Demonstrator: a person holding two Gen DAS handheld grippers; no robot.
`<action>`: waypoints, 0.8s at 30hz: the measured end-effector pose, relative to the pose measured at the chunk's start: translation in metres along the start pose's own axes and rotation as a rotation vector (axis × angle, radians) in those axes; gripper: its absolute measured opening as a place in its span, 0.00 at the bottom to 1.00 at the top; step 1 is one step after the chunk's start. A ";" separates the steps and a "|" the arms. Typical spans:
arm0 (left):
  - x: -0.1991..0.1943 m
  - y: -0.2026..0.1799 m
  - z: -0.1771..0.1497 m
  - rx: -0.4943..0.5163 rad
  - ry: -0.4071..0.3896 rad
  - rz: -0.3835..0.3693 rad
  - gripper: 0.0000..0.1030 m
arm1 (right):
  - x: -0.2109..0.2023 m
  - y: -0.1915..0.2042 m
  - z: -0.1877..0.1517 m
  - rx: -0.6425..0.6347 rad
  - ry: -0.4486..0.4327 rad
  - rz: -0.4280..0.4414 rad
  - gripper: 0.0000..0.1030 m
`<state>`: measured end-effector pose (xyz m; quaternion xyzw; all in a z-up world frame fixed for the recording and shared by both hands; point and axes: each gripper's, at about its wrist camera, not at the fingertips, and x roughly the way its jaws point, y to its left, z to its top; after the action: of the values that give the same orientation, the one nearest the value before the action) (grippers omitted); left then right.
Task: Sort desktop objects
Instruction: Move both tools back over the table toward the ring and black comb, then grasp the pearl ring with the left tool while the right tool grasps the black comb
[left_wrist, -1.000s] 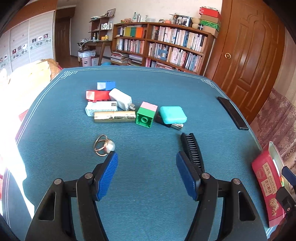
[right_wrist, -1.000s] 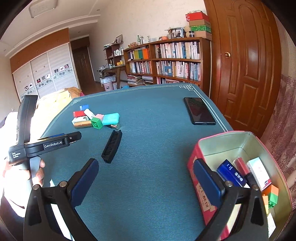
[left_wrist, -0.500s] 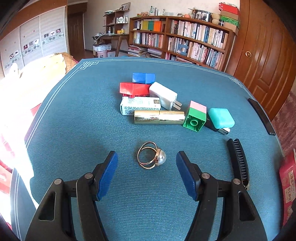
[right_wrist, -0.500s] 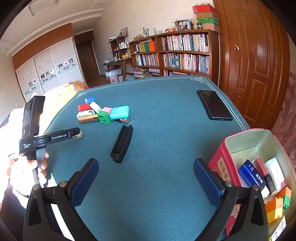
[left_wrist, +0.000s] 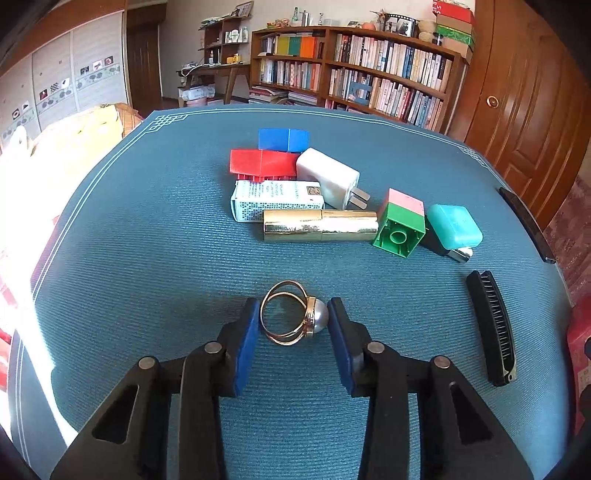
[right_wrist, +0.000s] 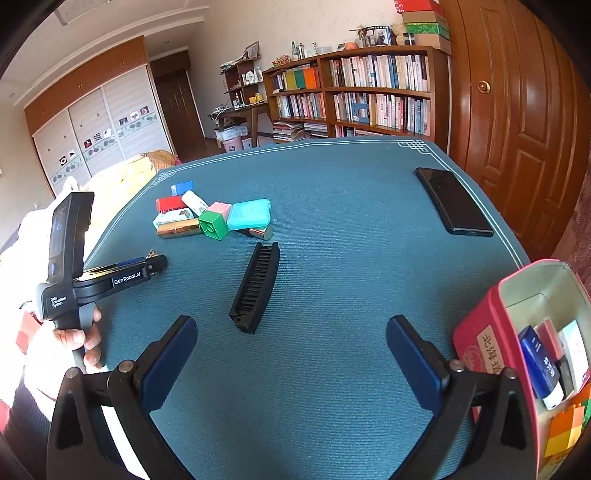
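Right, left gripper (left_wrist: 291, 325) is closing on the gold pearl ring (left_wrist: 293, 318) — ring lying between the two blue pads, low on the teal table mat (left_wrist: 147, 229). The left pad looks to be touching the band and the right pad sits at the pearl; can't tell if they're actually pressing yet, so not calling it a grip.

Right gripper (right_wrist: 291, 354) is hanging over bare mat with its fingers wide apart, nothing between them. Black comb (right_wrist: 256, 288) is lying just ahead of it, untouched.

Rest of the pile is sitting further up the mat from the ring: gold tube (left_wrist: 319, 230), white patterned box (left_wrist: 275, 199), red block (left_wrist: 263, 162), blue block (left_wrist: 283, 139), white charger plug (left_wrist: 328, 177), green-and-pink brick (left_wrist: 400, 227), teal case (left_wrist: 456, 226). All bunched, touching or nearly so.

Black phone (right_wrist: 452, 201) is lying apart near the far right edge. Red tin (right_wrist: 480, 339) is sitting at the right gripper's right side, already holding small boxes and blocks.

A person's hand (right_wrist: 79, 339) is gripping the left gripper's handle.
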<state>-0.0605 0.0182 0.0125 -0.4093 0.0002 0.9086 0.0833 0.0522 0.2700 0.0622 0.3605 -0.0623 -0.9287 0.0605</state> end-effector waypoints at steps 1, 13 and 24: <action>0.000 -0.001 -0.001 0.005 -0.002 0.002 0.39 | 0.002 0.002 0.000 -0.004 0.004 0.001 0.99; -0.024 -0.006 -0.004 -0.005 -0.048 -0.062 0.39 | 0.040 0.011 0.011 -0.025 0.047 -0.005 0.99; -0.030 -0.005 -0.008 -0.009 -0.052 -0.064 0.39 | 0.077 0.028 0.018 -0.099 0.091 -0.053 0.67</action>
<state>-0.0346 0.0186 0.0296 -0.3857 -0.0193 0.9158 0.1104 -0.0143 0.2314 0.0293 0.4006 -0.0041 -0.9145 0.0564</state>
